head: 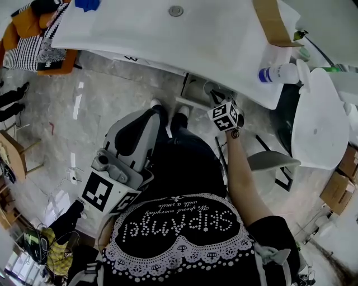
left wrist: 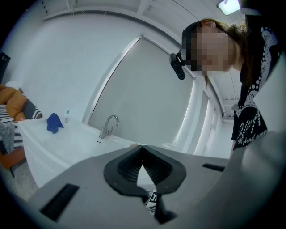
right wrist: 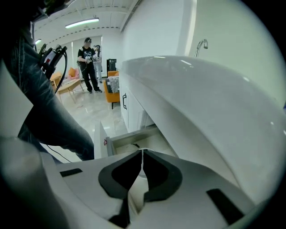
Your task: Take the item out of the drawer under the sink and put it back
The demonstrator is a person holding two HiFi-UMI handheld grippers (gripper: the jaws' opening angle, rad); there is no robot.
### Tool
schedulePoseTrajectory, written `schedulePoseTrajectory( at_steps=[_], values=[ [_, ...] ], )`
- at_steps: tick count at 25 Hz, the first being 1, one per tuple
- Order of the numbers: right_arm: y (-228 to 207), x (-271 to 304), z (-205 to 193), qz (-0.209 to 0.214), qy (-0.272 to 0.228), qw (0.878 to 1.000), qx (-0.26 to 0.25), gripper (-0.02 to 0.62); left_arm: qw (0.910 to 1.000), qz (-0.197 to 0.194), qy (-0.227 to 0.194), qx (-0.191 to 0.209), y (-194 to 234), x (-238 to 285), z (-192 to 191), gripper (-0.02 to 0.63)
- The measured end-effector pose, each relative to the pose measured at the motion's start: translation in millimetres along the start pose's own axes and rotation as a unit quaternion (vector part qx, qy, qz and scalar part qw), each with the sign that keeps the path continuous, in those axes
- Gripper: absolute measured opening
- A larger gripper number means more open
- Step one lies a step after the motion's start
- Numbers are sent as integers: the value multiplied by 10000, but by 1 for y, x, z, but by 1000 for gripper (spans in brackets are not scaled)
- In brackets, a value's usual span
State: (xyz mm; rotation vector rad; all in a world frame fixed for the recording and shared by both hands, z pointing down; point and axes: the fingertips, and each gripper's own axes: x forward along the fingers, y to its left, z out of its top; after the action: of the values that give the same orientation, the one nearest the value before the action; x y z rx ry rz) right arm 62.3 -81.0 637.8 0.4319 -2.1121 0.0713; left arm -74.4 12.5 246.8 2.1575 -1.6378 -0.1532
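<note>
Both your left tongs [left wrist: 143,148] and right tongs [right wrist: 142,153] are pressed together, empty, the item presumably down in the open drawer [right wrist: 132,135], so raising the right ones could knock the sink [right wrist: 201,103] overhanging them.

The sink [head: 168,39] is smooth, glossy white, with a small metal drain [head: 176,10] and a shiny metal tap [left wrist: 108,125]. A blue cloth [left wrist: 54,122] on it looks soft and crumpled, and a brown cardboard strip [head: 274,22] looks matt. The floor [head: 84,111] is polished, mottled grey stone. The left gripper [left wrist: 142,150] and right gripper [right wrist: 142,154] have matt grey plastic shells, and their pads [left wrist: 127,167] are black, ribbed and rubbery. The drawer [right wrist: 129,137] is smooth white board.
</note>
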Motion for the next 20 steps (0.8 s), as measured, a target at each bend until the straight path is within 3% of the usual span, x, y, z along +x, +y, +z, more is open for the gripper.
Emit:
schedulePoseTrajectory(
  at_steps=[13,20],
  values=[
    [8,-37,19,-229,-659,9956,630,17,9995,-322,-25,19,-13,4,-2,5],
    [8,-75,43,-467,-1296,9841,1117,17,9987,-513,-51,-30,-15,4,-3,5]
  ],
)
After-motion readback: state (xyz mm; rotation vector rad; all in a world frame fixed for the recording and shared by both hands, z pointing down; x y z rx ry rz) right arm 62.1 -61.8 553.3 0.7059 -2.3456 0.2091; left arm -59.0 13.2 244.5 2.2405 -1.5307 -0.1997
